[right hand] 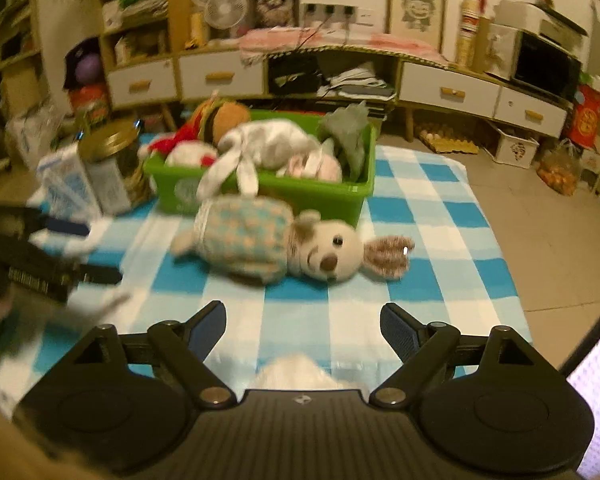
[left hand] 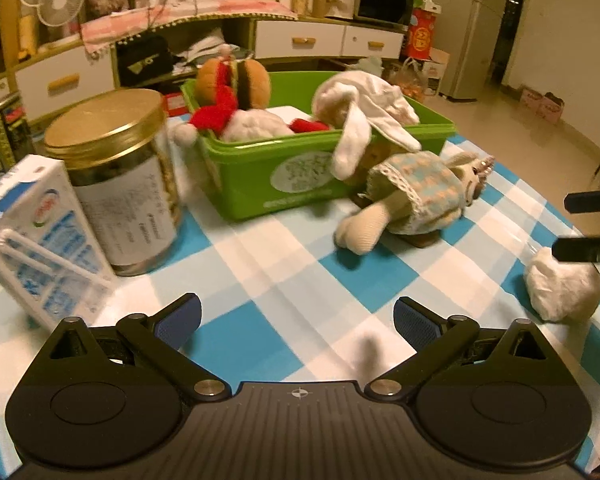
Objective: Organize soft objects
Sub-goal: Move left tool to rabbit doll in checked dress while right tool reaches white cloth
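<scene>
Table (left hand: pixel 284 248), w/ a glossy blue-and-white check cloth, is the biggest surface. Its far edge runs just behind the green bin (left hand: pixel 260 168), and its right edge drops to tiled floor well right of the bin in the right wrist view. A wide bare stretch of cloth lies in front of the bin, betw. bin and both grippers.

The bin is a rectangular hard-plastic tub w/ a rolled rim and a pale round label on its front wall. Heaped inside: a plush burger (left hand: pixel 236 80) at the back left, a red-and-white fuzzy toy (left hand: pixel 228 116) spilling over the left rim, and a white long-eared plush (left hand: pixel 360 108) w/ ears draped over the front rim.

Mouse doll (right hand: pixel 284 240), knitted cream body in a blue-and-peach check dress w/ lace trim, lies on its side on the cloth, right against the bin's front wall, outside it.

Left of the bin: a clear cylindrical jar (left hand: pixel 124 184) w/ gold metal lid, then a white-blue carton (left hand: pixel 40 232) w/ a straw taped on.

White soft lump (left hand: pixel 560 292), crumpled and roundish, sits well front-right of the bin, near the table edge.

Left gripper (left hand: pixel 296 320): tongs spread, nothing betw. the blue ribbed pads. Right gripper (right hand: pixel 302 320): tongs spread, w/ the lump under its body, not pinched.
</scene>
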Available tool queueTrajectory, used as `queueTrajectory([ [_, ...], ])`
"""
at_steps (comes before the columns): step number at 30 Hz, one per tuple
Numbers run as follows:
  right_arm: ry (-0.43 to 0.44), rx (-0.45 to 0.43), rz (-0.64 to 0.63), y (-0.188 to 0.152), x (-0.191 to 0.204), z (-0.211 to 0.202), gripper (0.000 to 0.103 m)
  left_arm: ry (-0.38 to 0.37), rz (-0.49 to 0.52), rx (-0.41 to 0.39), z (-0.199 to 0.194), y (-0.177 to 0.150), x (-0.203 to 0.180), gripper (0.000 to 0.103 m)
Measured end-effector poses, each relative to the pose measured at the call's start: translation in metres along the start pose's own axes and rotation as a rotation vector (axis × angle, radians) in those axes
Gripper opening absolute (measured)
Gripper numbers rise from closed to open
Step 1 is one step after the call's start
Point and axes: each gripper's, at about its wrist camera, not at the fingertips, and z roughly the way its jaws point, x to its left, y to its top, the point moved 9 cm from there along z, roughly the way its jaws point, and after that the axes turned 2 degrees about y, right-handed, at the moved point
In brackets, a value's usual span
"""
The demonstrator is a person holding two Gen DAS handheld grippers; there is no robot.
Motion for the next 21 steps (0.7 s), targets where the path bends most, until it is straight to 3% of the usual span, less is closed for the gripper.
queueTrajectory([
  [11, 0.032, 0.074, -0.187, -0.043, 0.012, 0.005, 0.059, -0.055, 0.108, -0.042, 0.03, 0.008, -0.05, 0.098],
  [21, 0.005, 0.117, -0.269, -0.055, 0.014, 0.018, 0.059, -0.066, 0.082, -0.081, 0.058, 0.034, -0.078, 0.096],
])
